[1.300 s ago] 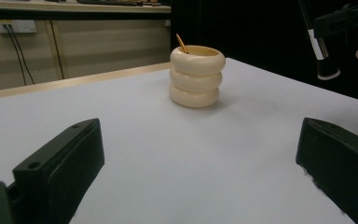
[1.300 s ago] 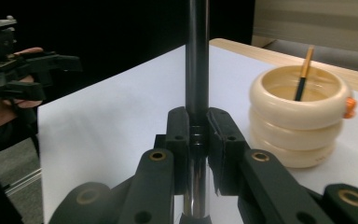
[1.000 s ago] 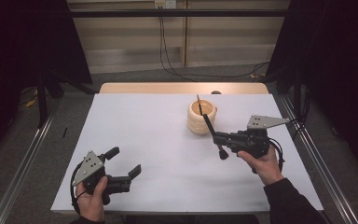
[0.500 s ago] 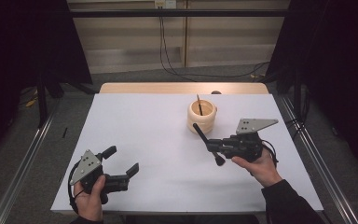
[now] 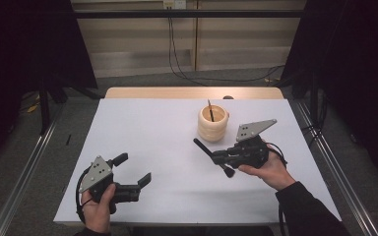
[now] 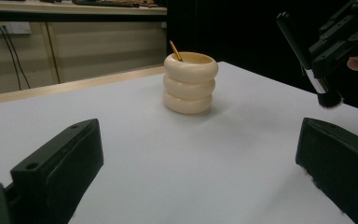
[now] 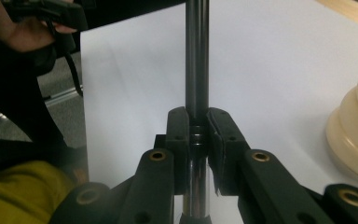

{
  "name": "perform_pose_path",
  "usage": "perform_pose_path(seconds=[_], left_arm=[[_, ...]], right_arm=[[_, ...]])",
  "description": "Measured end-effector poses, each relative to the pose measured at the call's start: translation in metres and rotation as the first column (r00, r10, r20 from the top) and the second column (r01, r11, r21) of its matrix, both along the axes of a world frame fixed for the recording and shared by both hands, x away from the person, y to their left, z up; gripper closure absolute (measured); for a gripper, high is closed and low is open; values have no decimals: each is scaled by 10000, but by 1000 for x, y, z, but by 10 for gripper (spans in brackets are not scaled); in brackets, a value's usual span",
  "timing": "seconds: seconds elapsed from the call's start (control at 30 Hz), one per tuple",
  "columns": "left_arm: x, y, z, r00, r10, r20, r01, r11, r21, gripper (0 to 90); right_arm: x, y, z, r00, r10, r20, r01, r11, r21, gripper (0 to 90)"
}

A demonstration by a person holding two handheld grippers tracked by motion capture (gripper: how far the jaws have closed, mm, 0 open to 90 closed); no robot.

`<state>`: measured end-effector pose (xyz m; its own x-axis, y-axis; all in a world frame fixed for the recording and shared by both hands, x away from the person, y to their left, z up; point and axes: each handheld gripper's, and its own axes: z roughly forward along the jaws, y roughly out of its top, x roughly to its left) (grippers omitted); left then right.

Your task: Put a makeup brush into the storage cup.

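- One brush is sitting in the right gripper, which is clamping it by the shaft; in the right gripper view the two jaws are pressing on the shiny ferrule part of the brush from both sides.
- The brush is now hanging over the table, just in front of the cup and apart from it; the bristle end is pointing down toward the person and the handle end is pointing up and away.
- A second ago the same brush was standing higher and closer to the cup, with its handle tip near the rim. Since then the right hand has been coming down and toward the person, and the brush is leaning flatter.
- I judge this means the brush is already out of the cup and is being carried to a place on the white sheet, so laying it down is probably the next step.
- A second stick with a golden handle is staying inside the cup.
- The left gripper is resting low at the near left part of the table, jaws spread wide and holding nothing; it has hardly moved.
- In the left gripper view the cup is standing upright ahead, and the brush is showing at the right edge with its dark bristles above the sheet.
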<state>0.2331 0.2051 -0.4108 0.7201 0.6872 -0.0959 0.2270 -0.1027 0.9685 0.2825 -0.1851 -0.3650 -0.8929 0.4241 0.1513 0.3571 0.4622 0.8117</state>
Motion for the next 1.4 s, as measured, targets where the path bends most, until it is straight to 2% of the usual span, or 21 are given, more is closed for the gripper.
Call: perform_pose_path(seconds=[0.2, 0.23, 0.3, 0.4, 0.53, 0.57, 0.67, 0.77, 0.93, 0.97, 1.03, 1.07, 1.1, 1.2, 1.3, 1.33, 1.37, 1.4], left_arm=[[4, -4, 4, 9991, -428, -9, 428, 9985, 349, 8], [4, -4, 4, 9988, -484, -7, 484, 9984, 281, 8], [5, -5, 6, 9992, -396, -41, 397, 9986, 342, 6], [5, -6, 5, 9987, -489, -166, 495, 9981, 374, 6], [7, -8, 6, 9967, -756, -288, 768, 9960, 448, 7], [7, -9, 7, 9968, -748, -281, 763, 9956, 552, 7], [9, -13, 10, 9938, -1053, -345, 1069, 9930, 509, 7], [12, -18, 12, 9931, -1098, -413, 1121, 9920, 580, 8], [16, -26, 14, 9867, -1526, -563, 1568, 9844, 795, 9], [17, -28, 15, 9859, -1550, -627, 1605, 9825, 941, 10], [19, -30, 15, 9767, -2010, -754, 2069, 9749, 819, 9], [20, -32, 16, 9771, -1976, -791, 2050, 9736, 1004, 9], [21, -33, 16, 9742, -2111, -799, 2186, 9706, 1003, 10], [23, -37, 17, 9653, -2421, -976, 2531, 9596, 1229, 11], [25, -41, 18, 9599, -2520, -1229, 2680, 9534, 1387, 12], [26, -43, 17, 9576, -2566, -1311, 2734, 9528, 1321, 12], [27, -43, 17, 9588, -2485, -1374, 2680, 9518, 1491, 12], [28, -45, 16, 9532, -2635, -1484, 2838, 9489, 1378, 12]], right_arm=[[3, 7, 1, 9994, 335, -104, -342, 9968, -726, 793], [3, 8, 2, 9993, 343, -122, -353, 9956, -868, 793], [4, 11, 3, 9993, 358, -95, -366, 9933, -1099, 793], [7, 14, 6, 9989, 453, -99, -462, 9927, -1111, 793], [8, 21, 5, 9959, 869, -240, -897, 9810, -1718, 792], [8, 22, 5, 9968, 780, -170, -798, 9800, -1824, 793], [10, 23, 5, 9976, 680, -138, -694, 9790, -1915, 793], [12, 23, 4, 9965, 792, -275, -832, 9743, -2093, 793], [11, 28, 0, 9939, 1003, -465, -1092, 9562, -2716, 792], [11, 29, 0, 9937, 1005, -493, -1104, 9537, -2797, 793], [12, 30, -2, 9919, 1144, -556, -1258, 9470, -2957, 793], [12, 32, -2, 9917, 1149, -572, -1268, 9450, -3015, 793], [12, 32, -3, 9906, 1220, -614, -1349, 9428, -3049, 793], [11, 37, -5, 9875, 1432, -656, -1571, 9261, -3430, 793], [11, 41, -7, 9826, 1689, -775, -1856, 9115, -3670, 793], [11, 42, -7, 9811, 1760, -802, -1933, 9066, -3752, 792], [10, 44, -7, 9817, 1683, -895, -1900, 9035, -3842, 793], [10, 45, -8, 9805, 1736, -921, -1958, 9015, -3860, 792]])
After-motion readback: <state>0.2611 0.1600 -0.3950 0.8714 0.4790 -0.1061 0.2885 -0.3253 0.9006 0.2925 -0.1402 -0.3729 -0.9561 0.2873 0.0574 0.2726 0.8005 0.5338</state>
